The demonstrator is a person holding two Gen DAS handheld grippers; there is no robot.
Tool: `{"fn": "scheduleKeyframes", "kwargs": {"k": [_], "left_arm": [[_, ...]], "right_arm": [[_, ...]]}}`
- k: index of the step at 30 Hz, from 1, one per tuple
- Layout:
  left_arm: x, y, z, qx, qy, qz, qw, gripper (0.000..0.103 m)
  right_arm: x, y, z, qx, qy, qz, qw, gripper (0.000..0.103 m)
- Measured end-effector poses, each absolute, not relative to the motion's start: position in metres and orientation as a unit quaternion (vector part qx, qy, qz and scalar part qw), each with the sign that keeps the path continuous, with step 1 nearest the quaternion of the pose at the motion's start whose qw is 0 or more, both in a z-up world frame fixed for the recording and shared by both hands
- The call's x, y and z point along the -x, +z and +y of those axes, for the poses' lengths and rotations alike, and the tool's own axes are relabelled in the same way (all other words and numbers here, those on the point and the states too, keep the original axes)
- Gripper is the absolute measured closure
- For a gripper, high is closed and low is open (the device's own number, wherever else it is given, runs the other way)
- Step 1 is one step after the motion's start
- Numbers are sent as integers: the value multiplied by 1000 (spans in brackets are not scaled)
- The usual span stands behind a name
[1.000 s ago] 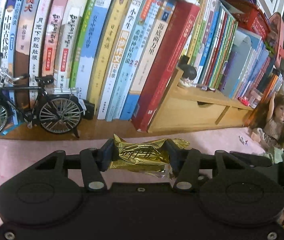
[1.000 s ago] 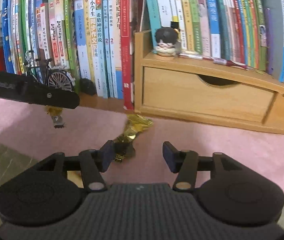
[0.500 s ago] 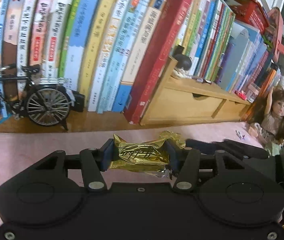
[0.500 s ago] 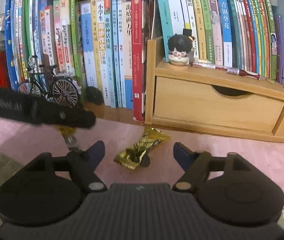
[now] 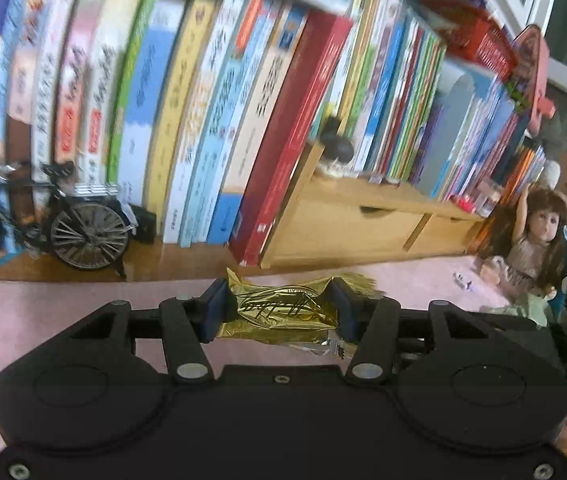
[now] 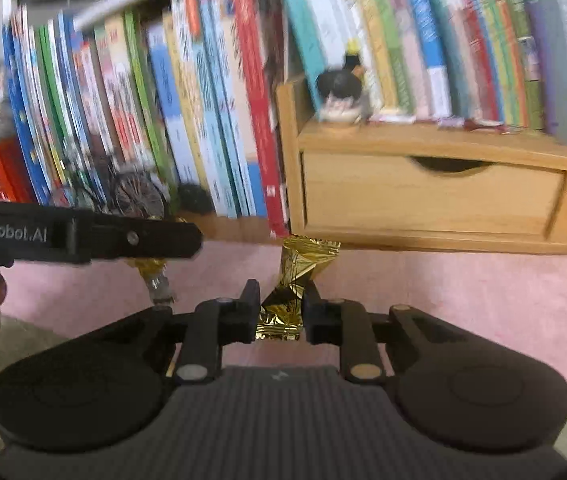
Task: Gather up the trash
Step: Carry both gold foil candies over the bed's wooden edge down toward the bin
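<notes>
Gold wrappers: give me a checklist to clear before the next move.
1. Left gripper clamps its gold wrapper: ok.
2. Right gripper has the second wrapper between its closing jaws: ok.
3. Right grip finished: cannot tell; jaws closing on it.
4. Second wrapper lifted off the pink mat: cannot tell; picture blurred.
5. Toy bicycle and wooden drawer box untouched by either gripper: ok.
6. Trash bin in view: not ok; none visible.

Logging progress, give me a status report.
Left gripper shut on gold wrapper. Right gripper closing on second wrapper. Nothing in the way.
</notes>
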State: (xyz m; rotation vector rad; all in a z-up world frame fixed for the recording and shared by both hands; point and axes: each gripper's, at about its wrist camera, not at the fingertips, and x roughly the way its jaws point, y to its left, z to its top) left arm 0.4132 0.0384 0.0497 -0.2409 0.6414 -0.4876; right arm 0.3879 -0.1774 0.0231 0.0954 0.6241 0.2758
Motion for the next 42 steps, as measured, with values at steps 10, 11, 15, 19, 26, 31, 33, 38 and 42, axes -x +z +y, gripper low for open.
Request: {"fn": "scheduleKeyframes", "kwargs": {"k": [10,11,15,19,26,31,33,38,42], "left_arm": [[-302,79,68,115,-207,318,918,51],[-288,81,73,118,-208,318,918,51],[-238,90,86,121,-208,313,919,51],[-196,95,94,120,-203,315,919,51],[-128,89,101,127,-212,315,916,51],[-82,84,100,117,-211,317,917,51],[-61,82,100,114,-217,317,916,51],[-16,77,95,100,-226,320,915,51],[18,73,94,101,-228,317,915,51]], "right_arm": [[-280,72,-195,-81,157,290,941,78],[-266,76,-192,-71,157,292,941,78],[-227,84,-184,-54,171,305,935,78],[-190,89,-180,-44,180,309,933,78],[-122,90,-180,-42,185,307,933,78],[-75,88,-175,-31,195,310,930,78],[-56,88,-174,-31,201,305,930,78],[-5,91,-169,-42,226,286,930,78],[25,92,-165,-43,244,279,928,78]]}}
